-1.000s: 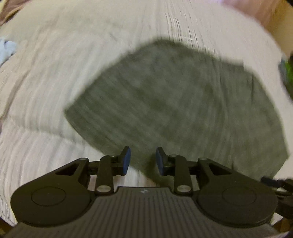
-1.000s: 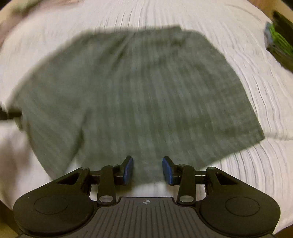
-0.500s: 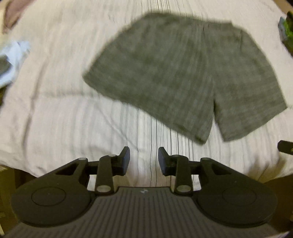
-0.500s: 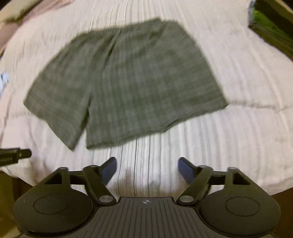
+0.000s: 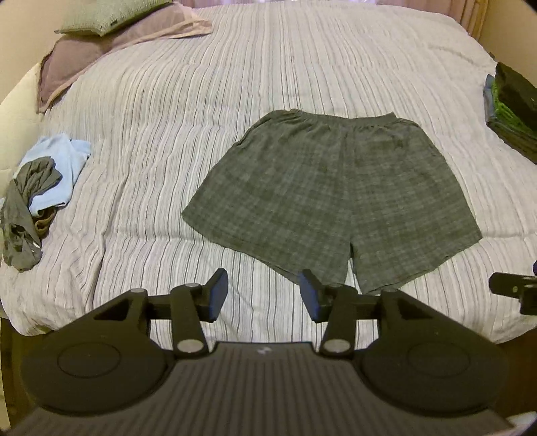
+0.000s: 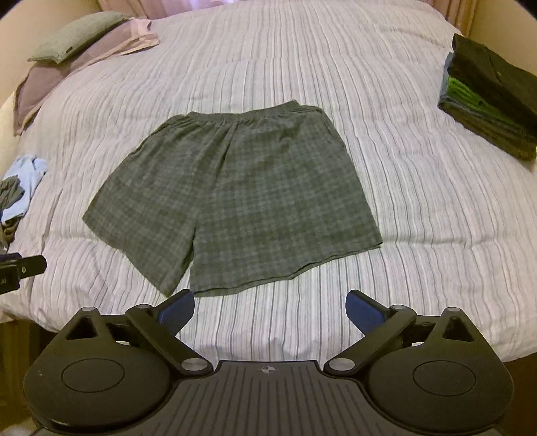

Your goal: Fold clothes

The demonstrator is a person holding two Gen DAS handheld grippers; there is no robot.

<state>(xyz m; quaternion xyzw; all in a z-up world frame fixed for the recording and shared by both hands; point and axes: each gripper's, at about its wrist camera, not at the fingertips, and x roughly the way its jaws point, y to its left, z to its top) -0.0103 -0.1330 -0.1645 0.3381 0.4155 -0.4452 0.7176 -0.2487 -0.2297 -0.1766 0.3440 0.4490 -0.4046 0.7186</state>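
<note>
a pair of dark grey plaid fabric shorts is seen spread flat near the middle of a bed covered by a white quilt with thin grey stripes, the elastic waistband lying toward 12 o'clock and the two leg hems toward 6 o'clock. the left gripper is held above the near edge of the quilt, at about 6 o'clock from the shorts; its blue-padded fingers are parted to a moderate gap and nothing is gripped between them. in the left wrist view one leg hem is seen just beyond the inner fingertip, and contact cannot be told. the right gripper is held likewise over the near edge, its fingers spread wide and empty, with the hem of the shorts seen just past them. a crumpled heap of light blue and grey clothes is found at 9 o'clock from the shorts, near the quilt's edge. a stack of folded dark and green garments is placed at about 2 o'clock, well apart from the shorts. a mauve pillow topped by a grey-green cushion is seen at 10 o'clock, at the far corner.
</note>
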